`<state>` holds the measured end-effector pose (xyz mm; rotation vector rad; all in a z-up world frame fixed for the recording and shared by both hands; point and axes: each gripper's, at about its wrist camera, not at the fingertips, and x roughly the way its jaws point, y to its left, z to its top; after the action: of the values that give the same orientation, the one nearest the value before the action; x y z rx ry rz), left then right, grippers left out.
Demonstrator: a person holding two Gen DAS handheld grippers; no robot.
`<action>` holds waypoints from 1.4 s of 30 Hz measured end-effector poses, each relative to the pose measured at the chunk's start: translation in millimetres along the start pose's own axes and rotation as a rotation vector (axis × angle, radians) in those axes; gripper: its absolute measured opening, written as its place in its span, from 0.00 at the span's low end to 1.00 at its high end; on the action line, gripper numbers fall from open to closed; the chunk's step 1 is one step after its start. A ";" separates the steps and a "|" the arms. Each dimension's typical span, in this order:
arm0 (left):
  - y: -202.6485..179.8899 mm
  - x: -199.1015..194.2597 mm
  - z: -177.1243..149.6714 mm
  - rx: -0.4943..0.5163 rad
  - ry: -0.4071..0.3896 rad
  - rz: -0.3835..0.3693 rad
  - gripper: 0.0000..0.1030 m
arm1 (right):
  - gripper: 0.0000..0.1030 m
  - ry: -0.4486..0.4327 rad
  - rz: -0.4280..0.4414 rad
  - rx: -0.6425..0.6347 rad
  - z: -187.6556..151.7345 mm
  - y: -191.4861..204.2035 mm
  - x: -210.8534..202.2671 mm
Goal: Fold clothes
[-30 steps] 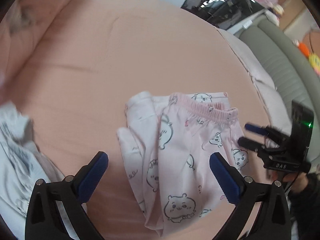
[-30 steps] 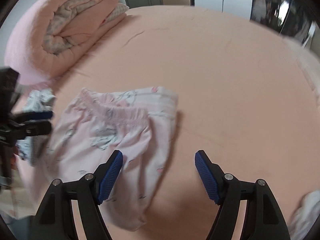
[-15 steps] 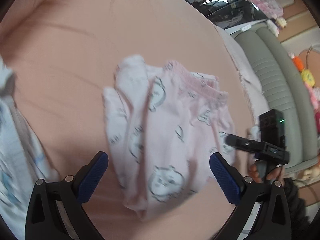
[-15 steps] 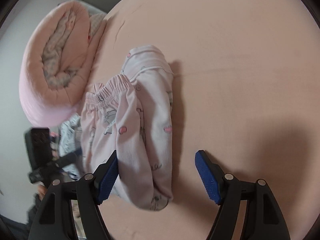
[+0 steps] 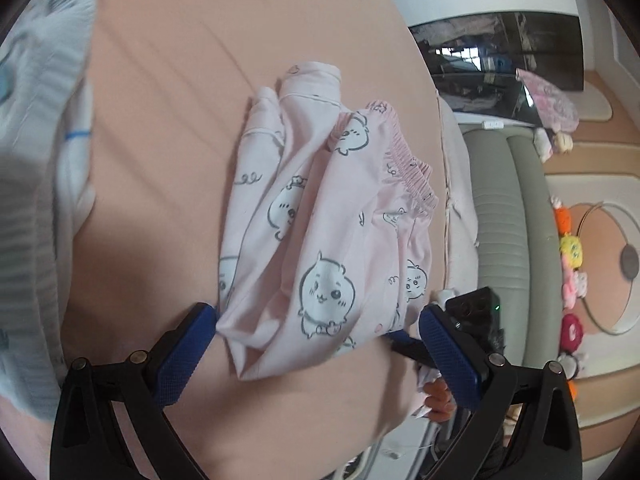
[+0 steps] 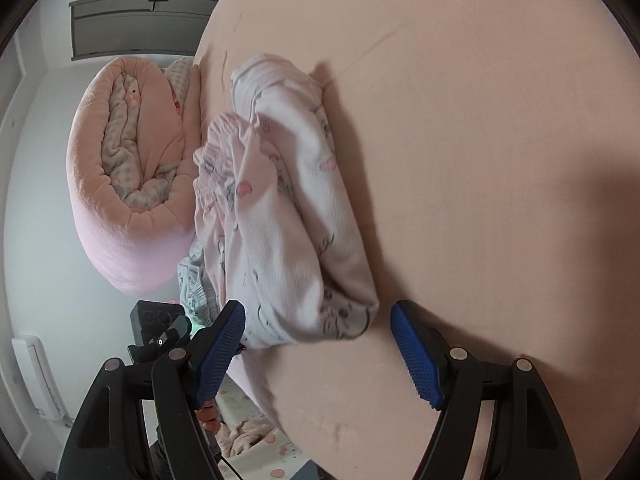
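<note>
A: What is different from 1 second ago?

B: Both cameras have tipped hard and closed in. Back then the pink pyjama pants (image 5: 320, 216) lay well ahead of both tools on the peach bed sheet (image 5: 192, 92); now the folded bundle's near end sits right between the blue pads. The 2 grippers have come down to that end from opposite sides.

A: Are they gripping it?

B: No. The left gripper (image 5: 320, 354) stands wide, its left pad (image 5: 182, 360) just touching the cloth's lower corner, the other pad off to the right of the hem. The right gripper (image 6: 318, 354) is wide too, with the bundle's rounded end (image 6: 304, 240) between its pads but not pinched.

A: So where does the folding stand?

B: I judge the pants are already folded at least once, waistband (image 5: 408, 164) on the far side and layered. The approach looks like the start of a lift or another fold.

A: Anything nearby?

B: A striped white garment (image 5: 36, 184) lies at the left, and a rolled pink blanket (image 6: 120, 184) beyond the bed's edge.
</note>
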<state>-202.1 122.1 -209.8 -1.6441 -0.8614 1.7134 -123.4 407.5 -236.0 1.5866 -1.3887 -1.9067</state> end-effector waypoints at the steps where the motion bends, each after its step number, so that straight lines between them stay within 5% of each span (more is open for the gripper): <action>1: 2.3 -3.8 -1.0 0.003 0.001 0.002 1.00 | 0.73 -0.006 -0.002 0.000 -1.0 -0.4 0.4; 10: -0.5 1.7 12.1 -0.017 -0.046 0.004 1.00 | 0.74 -0.050 0.053 0.043 19.2 11.1 23.4; 14: -2.1 7.5 22.6 -0.010 -0.046 -0.010 1.00 | 0.84 -0.061 0.085 0.040 28.4 21.1 31.6; 24: 0.5 18.0 43.8 -0.077 -0.058 -0.089 1.00 | 0.84 -0.059 0.277 0.132 66.0 28.6 58.4; 30: -2.4 22.3 37.5 -0.038 -0.085 -0.056 1.00 | 0.83 -0.027 0.244 0.079 70.2 38.4 68.9; 32: -4.7 22.6 33.3 -0.010 -0.103 -0.042 1.00 | 0.76 -0.024 0.222 0.061 69.7 39.3 70.5; 35: -8.5 22.9 25.6 0.046 -0.133 -0.026 1.00 | 0.45 -0.031 0.157 0.065 67.5 29.0 71.7; 37: -10.9 23.5 21.2 0.082 -0.145 -0.015 1.00 | 0.07 -0.029 0.139 0.074 67.7 17.4 73.1; 40: -13.1 24.0 18.9 0.105 -0.154 -0.007 1.00 | 0.04 -0.025 0.249 0.070 69.2 3.3 74.6; 42: -11.8 23.9 21.7 0.090 -0.150 -0.013 1.00 | 0.04 -0.035 0.183 0.045 69.0 13.3 76.3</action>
<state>-225.1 147.3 -214.5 -1.4631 -0.8496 1.8570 -214.7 378.1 -275.5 1.3976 -1.5439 -1.8162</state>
